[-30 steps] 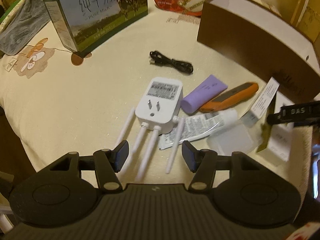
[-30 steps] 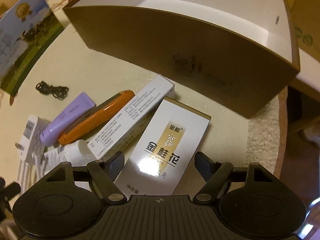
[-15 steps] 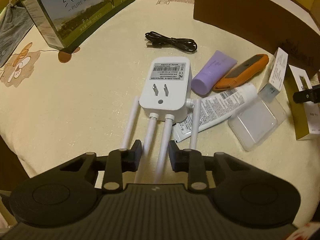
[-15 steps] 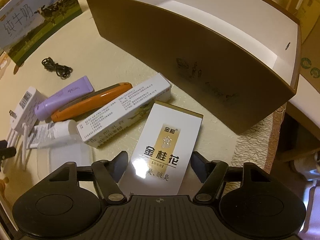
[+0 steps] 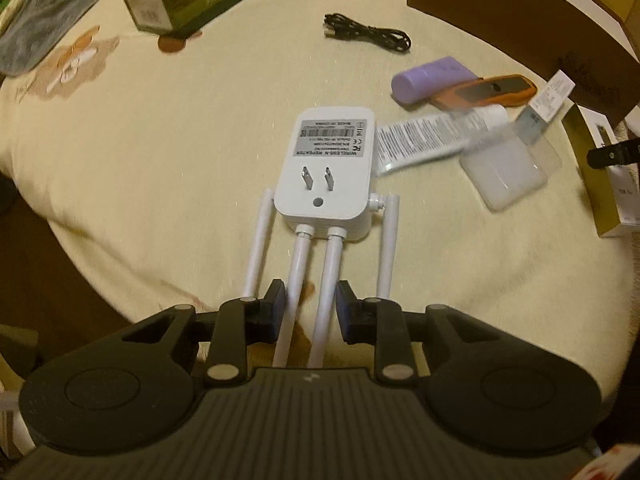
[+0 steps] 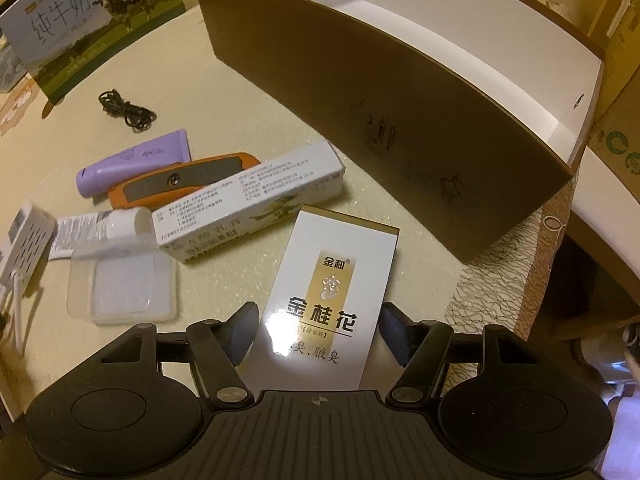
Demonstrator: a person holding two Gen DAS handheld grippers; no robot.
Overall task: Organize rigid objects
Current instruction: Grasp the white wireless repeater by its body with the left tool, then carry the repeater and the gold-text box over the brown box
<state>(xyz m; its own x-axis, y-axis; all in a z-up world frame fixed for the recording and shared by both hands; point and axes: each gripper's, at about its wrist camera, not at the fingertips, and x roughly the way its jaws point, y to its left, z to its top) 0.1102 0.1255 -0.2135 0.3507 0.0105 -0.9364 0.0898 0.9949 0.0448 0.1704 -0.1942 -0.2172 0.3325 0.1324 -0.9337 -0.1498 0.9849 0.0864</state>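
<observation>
In the left wrist view, we are seeing the left tongs [image 5: 310, 308] pointing steeply down at the cream tablecloth [image 5: 140, 160]. Its jaws are standing narrow, and the 2 pads are pressing from either side on the 2 middle antennas [image 5: 294, 280] of the white plug-in repeater [image 5: 326, 168]. The repeater is lying plug-side up at 12 o'clock from the pads, with 1 more antenna lying free on each side. A black cable [image 5: 368, 34] is lying further out at 12 o'clock. At 2 o'clock from the repeater, a purple tube [image 5: 432, 80], an orange gadget [image 5: 488, 90], a white tube [image 5: 432, 136] and a clear plastic case [image 5: 508, 172] are lying close together.

In the right wrist view, the right tongs [image 6: 320, 332] is pointing down over a white and gold box [image 6: 332, 280] lying flat. The jaws are standing about half open with the box's near end between them. The left pad is lying against the box's edge, while a thin gap is showing at the right pad, so nothing is gripped. A long white carton [image 6: 252, 208] is lying at 10 o'clock from the box, just beside it. The big open brown box [image 6: 400, 120] is standing at 1 o'clock, and a milk carton [image 6: 88, 20] is standing at 10 o'clock, well apart.
</observation>
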